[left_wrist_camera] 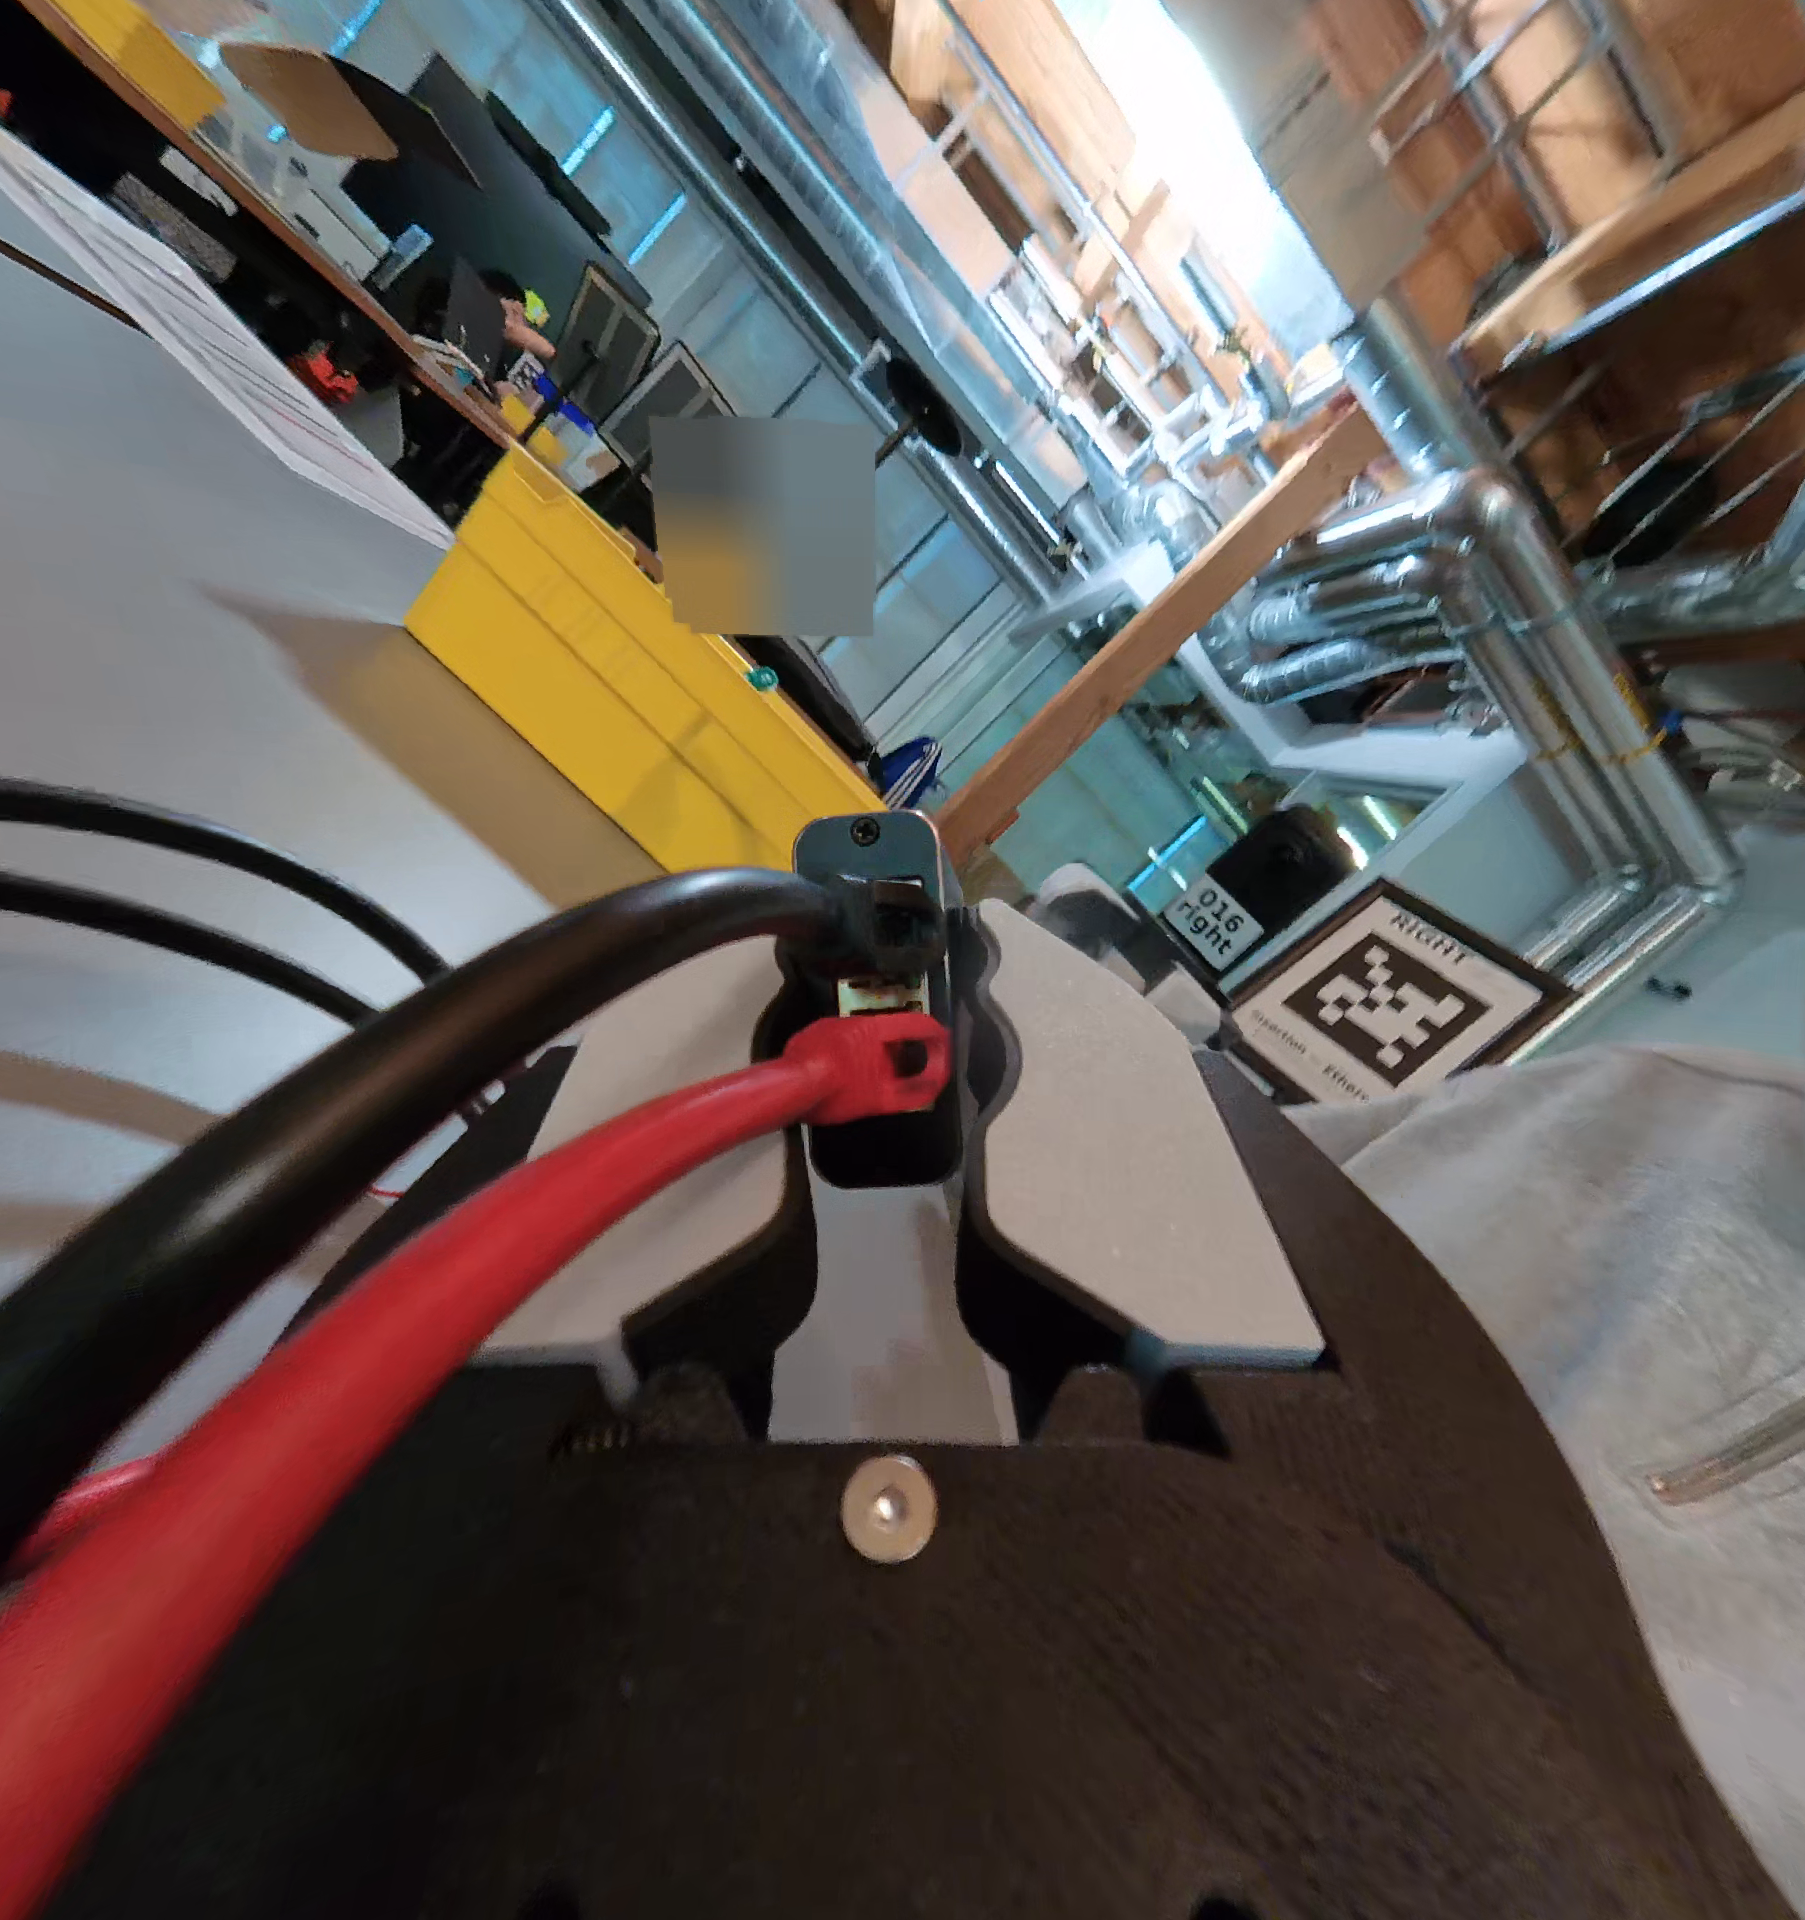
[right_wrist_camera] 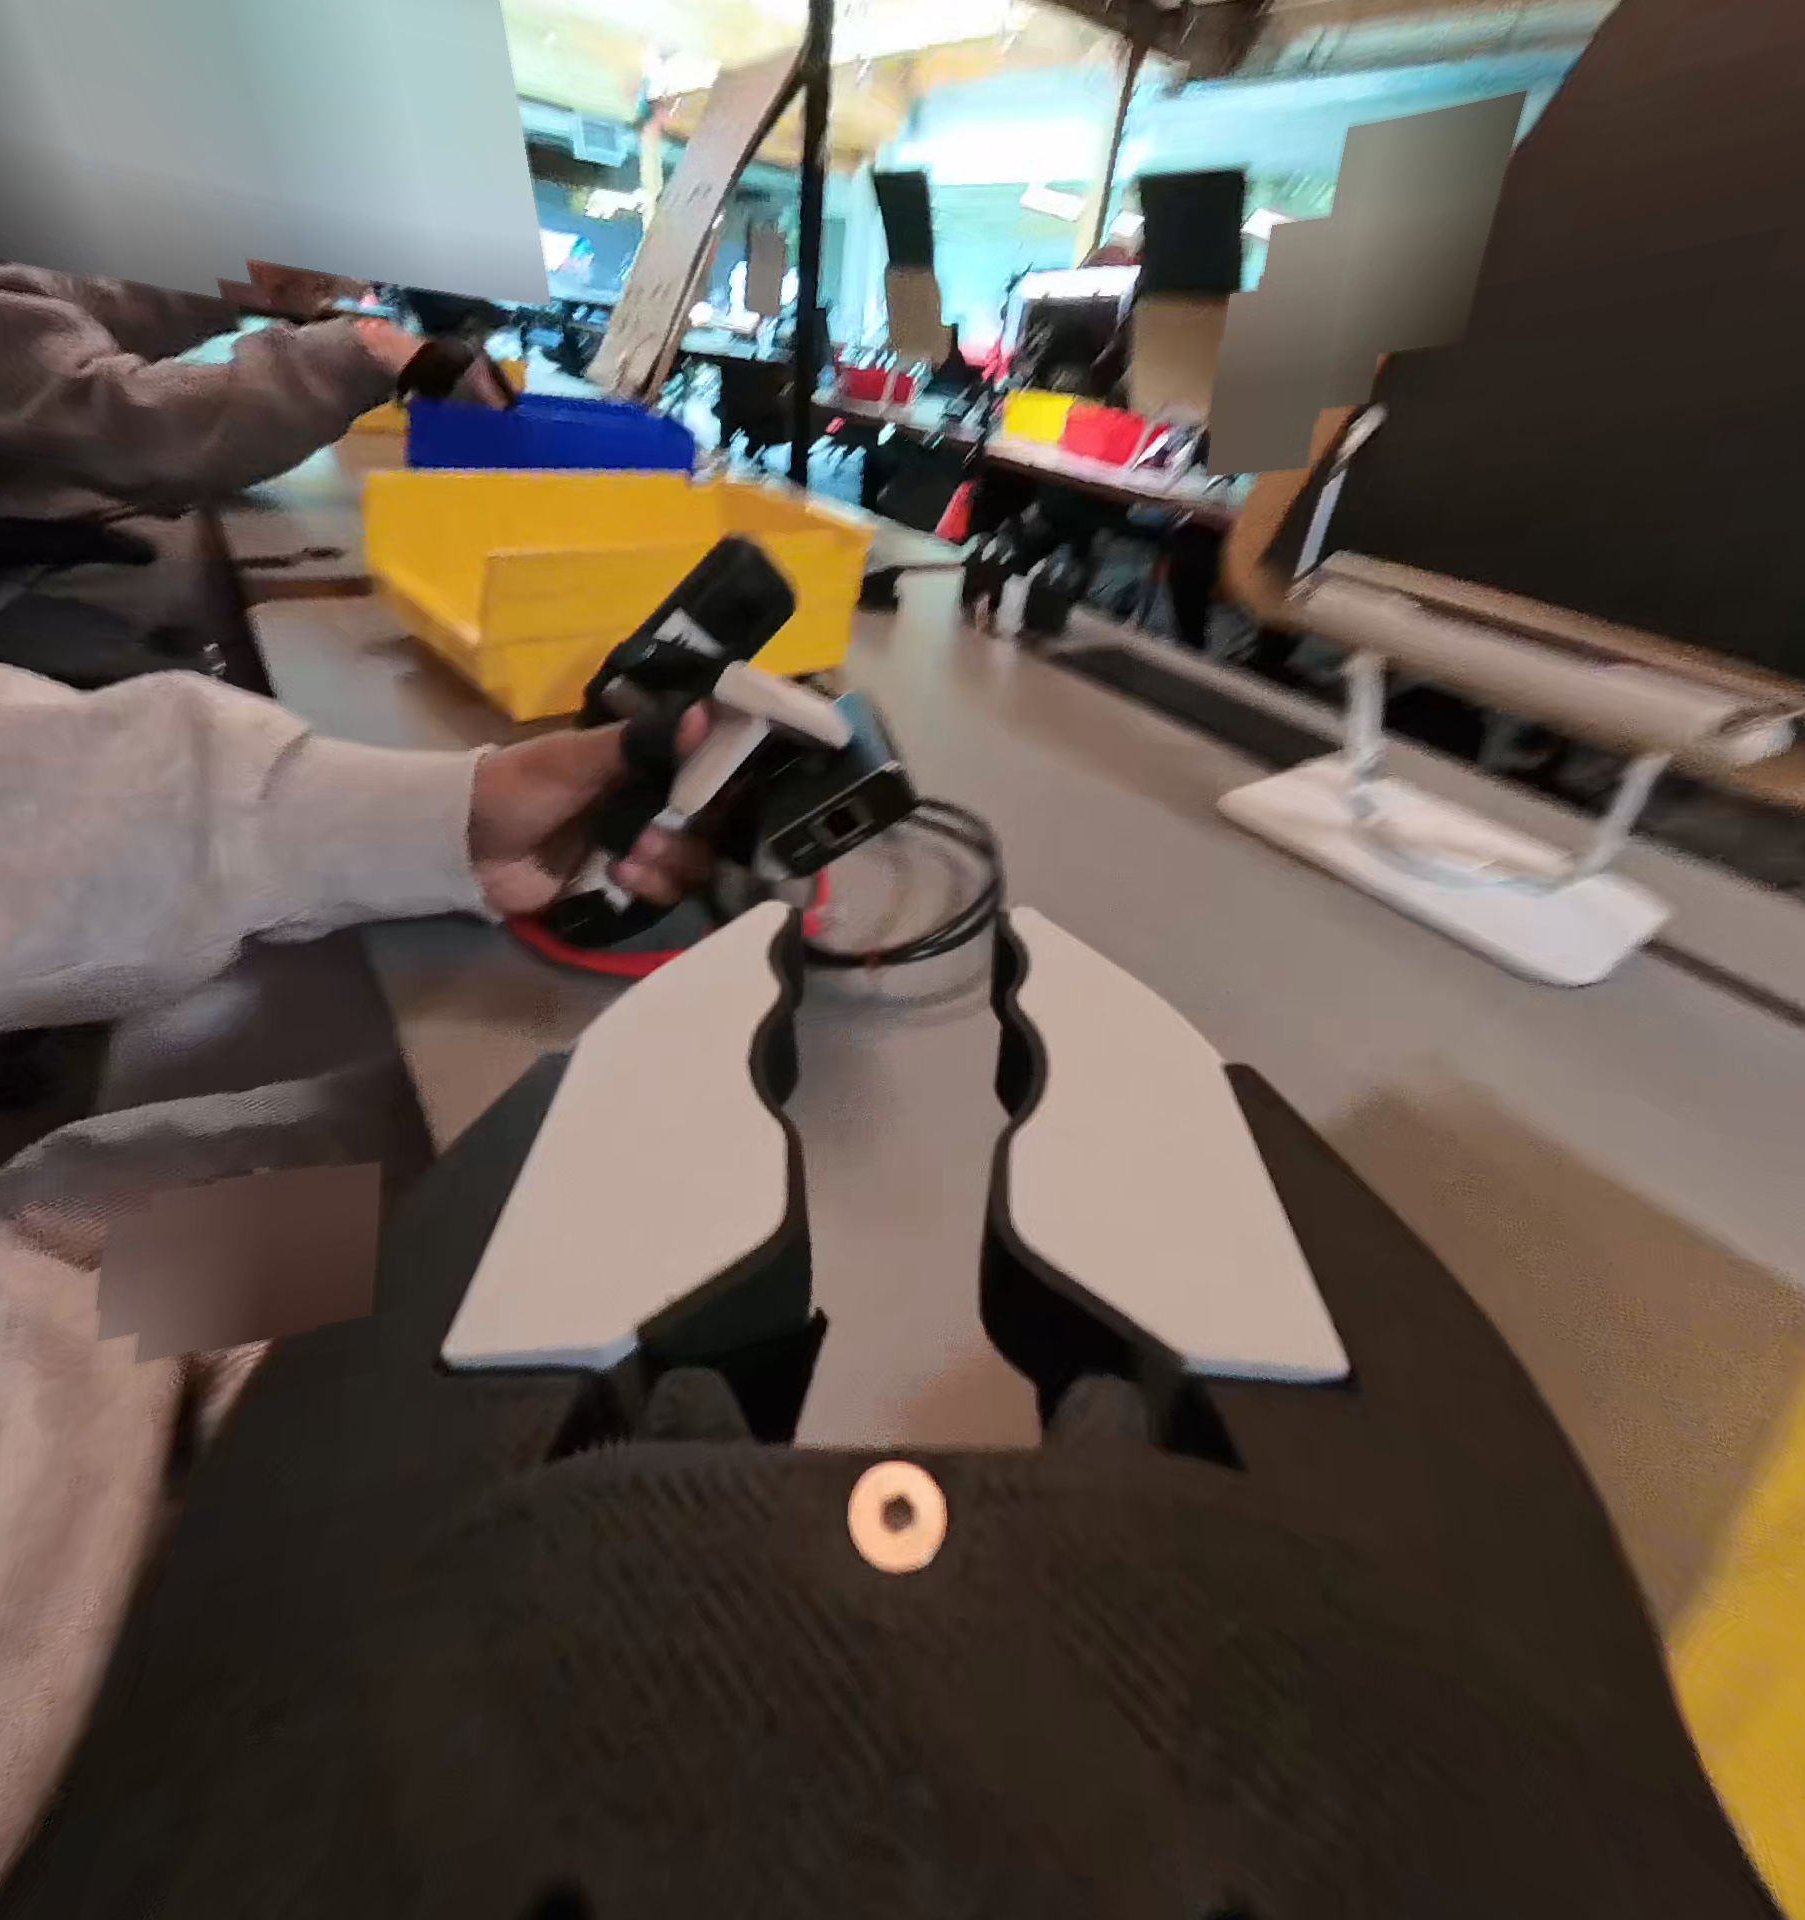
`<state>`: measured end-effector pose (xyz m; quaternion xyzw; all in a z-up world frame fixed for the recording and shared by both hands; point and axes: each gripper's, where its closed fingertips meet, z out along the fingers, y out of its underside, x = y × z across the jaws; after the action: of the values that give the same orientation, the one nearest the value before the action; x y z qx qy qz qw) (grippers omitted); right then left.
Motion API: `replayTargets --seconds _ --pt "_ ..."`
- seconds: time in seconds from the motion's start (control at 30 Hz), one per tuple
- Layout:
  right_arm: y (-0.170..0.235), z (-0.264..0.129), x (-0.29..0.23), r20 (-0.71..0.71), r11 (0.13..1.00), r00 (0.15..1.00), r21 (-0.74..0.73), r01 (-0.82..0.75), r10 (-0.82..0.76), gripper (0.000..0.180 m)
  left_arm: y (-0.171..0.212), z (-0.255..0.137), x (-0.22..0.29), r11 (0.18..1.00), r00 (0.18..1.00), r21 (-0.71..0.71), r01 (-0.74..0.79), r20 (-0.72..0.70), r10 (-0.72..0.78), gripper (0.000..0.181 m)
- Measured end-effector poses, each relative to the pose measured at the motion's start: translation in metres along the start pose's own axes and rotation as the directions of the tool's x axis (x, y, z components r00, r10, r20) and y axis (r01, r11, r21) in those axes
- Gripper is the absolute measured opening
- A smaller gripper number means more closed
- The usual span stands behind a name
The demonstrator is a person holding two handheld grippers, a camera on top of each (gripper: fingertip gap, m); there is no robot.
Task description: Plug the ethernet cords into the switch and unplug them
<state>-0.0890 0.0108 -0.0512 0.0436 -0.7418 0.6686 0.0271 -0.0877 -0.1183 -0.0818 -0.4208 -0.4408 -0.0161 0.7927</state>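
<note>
The left hand-held gripper (left_wrist_camera: 882, 1049) is closed on the small black ethernet switch (left_wrist_camera: 877, 997), lifted off the desk (left_wrist_camera: 98, 644) with its port side turned away from the gripper's right finger, probably so the other gripper can reach the plugs. A black ethernet cord (left_wrist_camera: 358, 1060) sits in the upper port and a red ethernet cord (left_wrist_camera: 524, 1216) in a lower one, both trailing to 8 o'clock. The right hand-held gripper (right_wrist_camera: 898, 997) is open and empty, well apart from the switch, which it sees blurred at 12 o'clock.

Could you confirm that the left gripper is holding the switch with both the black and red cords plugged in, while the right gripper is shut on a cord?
Not quite: the right gripper is open and empty, as the right wrist view shows. The left gripper does hold the switch with the black cord and red cord plugged in.
</note>
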Motion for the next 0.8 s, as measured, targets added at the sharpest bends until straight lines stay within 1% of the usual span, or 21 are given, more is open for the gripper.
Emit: replayTargets --seconds 0.07,0.13,0.2,0.23,0.3,0.37,0.43,0.53,0.6,0.67,0.73,0.8 --pt "0.017 0.018 -0.016 0.078 0.995 0.994 -0.062 -0.078 0.083 0.046 0.008 0.006 0.008 0.998 0.999 -0.051 -0.028 -0.027 0.027 0.026" --pt "0.026 0.029 -0.024 0.127 0.984 0.979 -0.103 -0.148 0.161 0.058 0.018 0.014 0.018 0.993 0.997 -0.117 -0.019 -0.077 0.01 0.026" --pt "0.028 0.033 -0.025 0.149 0.974 0.965 -0.108 -0.201 0.215 0.061 0.032 0.023 0.029 0.978 0.992 -0.21 0.003 -0.121 -0.029 0.026" --pt "0.028 0.032 -0.023 0.153 0.968 0.958 -0.102 -0.229 0.243 0.062 0.04 0.028 0.032 0.963 0.992 -0.268 -0.002 -0.119 -0.031 0.027" --pt "0.022 0.028 -0.017 0.164 0.951 0.937 -0.064 -0.303 0.309 0.061 0.061 0.037 0.037 0.917 0.996 -0.397 -0.039 -0.094 0.001 0.027" --pt "0.016 0.023 -0.009 0.187 0.916 0.899 -0.02 -0.4 0.397 0.06 0.085 0.042 0.044 0.84 0.996 -0.539 -0.06 -0.093 0.012 0.027" --pt "0.015 0.021 -0.006 0.233 0.867 0.841 -0.02 -0.497 0.488 0.057 0.106 0.046 0.053 0.763 0.994 -0.643 -0.069 -0.106 0.001 0.027" --pt "0.021 0.023 -0.017 0.318 0.793 0.734 -0.114 -0.599 0.6 0.048 0.129 0.05 0.066 0.683 0.99 -0.727 -0.061 -0.129 -0.048 0.027" --pt "0.027 0.027 -0.029 0.354 0.764 0.684 -0.184 -0.618 0.638 0.048 0.143 0.05 0.072 0.629 0.987 -0.776 -0.047 -0.133 -0.09 0.028" --pt "0.032 0.029 -0.042 0.382 0.754 0.654 -0.245 -0.61 0.653 0.048 0.156 0.047 0.077 0.572 0.984 -0.819 -0.047 -0.136 -0.115 0.028" --pt "0.036 0.03 -0.054 0.41 0.75 0.631 -0.299 -0.59 0.659 0.044 0.167 0.045 0.082 0.523 0.98 -0.851 -0.046 -0.141 -0.143 0.031" --pt "0.036 0.027 -0.06 0.433 0.753 0.617 -0.331 -0.569 0.657 0.016 0.173 0.046 0.08 0.505 0.982 -0.862 -0.048 -0.132 -0.132 0.031"
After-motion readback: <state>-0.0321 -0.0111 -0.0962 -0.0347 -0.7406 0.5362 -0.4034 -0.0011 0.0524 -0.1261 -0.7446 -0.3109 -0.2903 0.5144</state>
